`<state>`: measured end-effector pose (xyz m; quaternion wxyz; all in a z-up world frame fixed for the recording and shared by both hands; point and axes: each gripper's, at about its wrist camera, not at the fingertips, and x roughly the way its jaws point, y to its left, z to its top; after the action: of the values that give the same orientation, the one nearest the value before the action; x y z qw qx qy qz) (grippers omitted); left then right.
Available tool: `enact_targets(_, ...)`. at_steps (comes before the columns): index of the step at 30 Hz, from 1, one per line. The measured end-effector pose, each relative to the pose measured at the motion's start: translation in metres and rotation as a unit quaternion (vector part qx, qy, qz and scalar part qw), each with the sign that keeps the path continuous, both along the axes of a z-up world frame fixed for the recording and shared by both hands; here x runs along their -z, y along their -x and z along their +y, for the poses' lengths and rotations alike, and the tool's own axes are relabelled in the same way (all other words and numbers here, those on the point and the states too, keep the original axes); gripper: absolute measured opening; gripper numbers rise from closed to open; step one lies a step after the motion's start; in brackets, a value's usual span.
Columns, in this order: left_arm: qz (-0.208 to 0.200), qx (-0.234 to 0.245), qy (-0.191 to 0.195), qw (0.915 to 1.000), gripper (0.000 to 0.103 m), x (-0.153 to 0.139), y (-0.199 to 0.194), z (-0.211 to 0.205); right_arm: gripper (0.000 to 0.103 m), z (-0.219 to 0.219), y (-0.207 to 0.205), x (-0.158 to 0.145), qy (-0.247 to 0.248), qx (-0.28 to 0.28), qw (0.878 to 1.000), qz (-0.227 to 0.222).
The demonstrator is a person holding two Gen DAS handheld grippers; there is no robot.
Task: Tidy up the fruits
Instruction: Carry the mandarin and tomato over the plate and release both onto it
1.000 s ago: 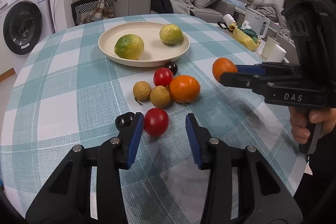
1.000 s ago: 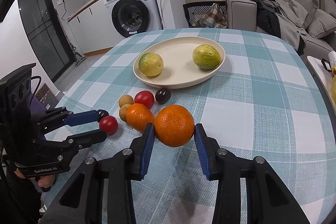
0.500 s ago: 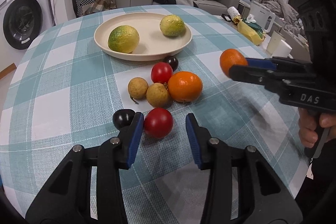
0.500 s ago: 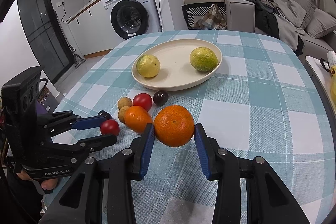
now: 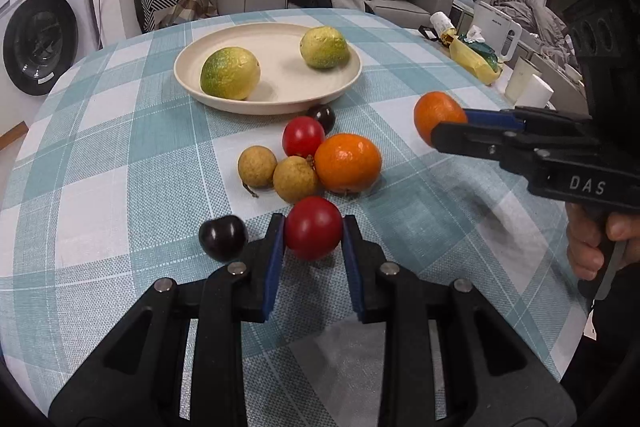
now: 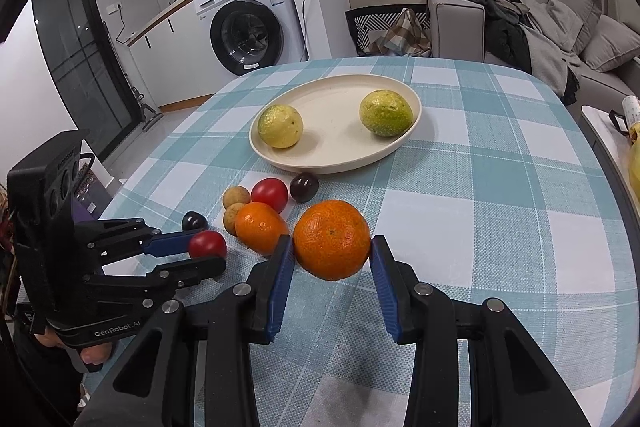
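My left gripper is shut on a red tomato, low over the checked tablecloth; it also shows in the right wrist view. My right gripper is shut on an orange and holds it above the table, also seen in the left wrist view. A cream plate holds two yellow-green citrus fruits. Before the plate lie a second orange, a second tomato, two brown longans and two dark plums.
The round table has a teal checked cloth. A washing machine stands at the back left, a grey sofa with clothes behind. A side table with cups and a yellow bag stands at the right.
My left gripper has closed on the red tomato that lay between its open fingers. The right gripper still holds the orange in much the same place.
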<state>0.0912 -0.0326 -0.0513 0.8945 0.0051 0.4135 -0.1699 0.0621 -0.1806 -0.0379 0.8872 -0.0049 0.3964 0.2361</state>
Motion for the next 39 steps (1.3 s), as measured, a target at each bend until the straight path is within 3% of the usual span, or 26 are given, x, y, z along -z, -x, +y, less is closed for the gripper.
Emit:
enact_targets(18, -0.062, -0.067, 0.035, 0.9952, 0.025, -0.035, -0.006, 0.030, 0.040, 0.007, -0.006, -0.019, -0.042, -0.007, 0.998, -0.041)
enact_targets(28, -0.085, -0.075, 0.033, 0.9930, 0.025, -0.045, -0.044, 0.024, 0.040, 0.016, -0.028, -0.036, -0.037, -0.014, 0.998, -0.053)
enact_targets(39, -0.082, -0.097, 0.040, 0.9911, 0.025, -0.042, -0.094, 0.033, 0.040, 0.025, -0.065, -0.041, -0.046, -0.012, 0.997, -0.063)
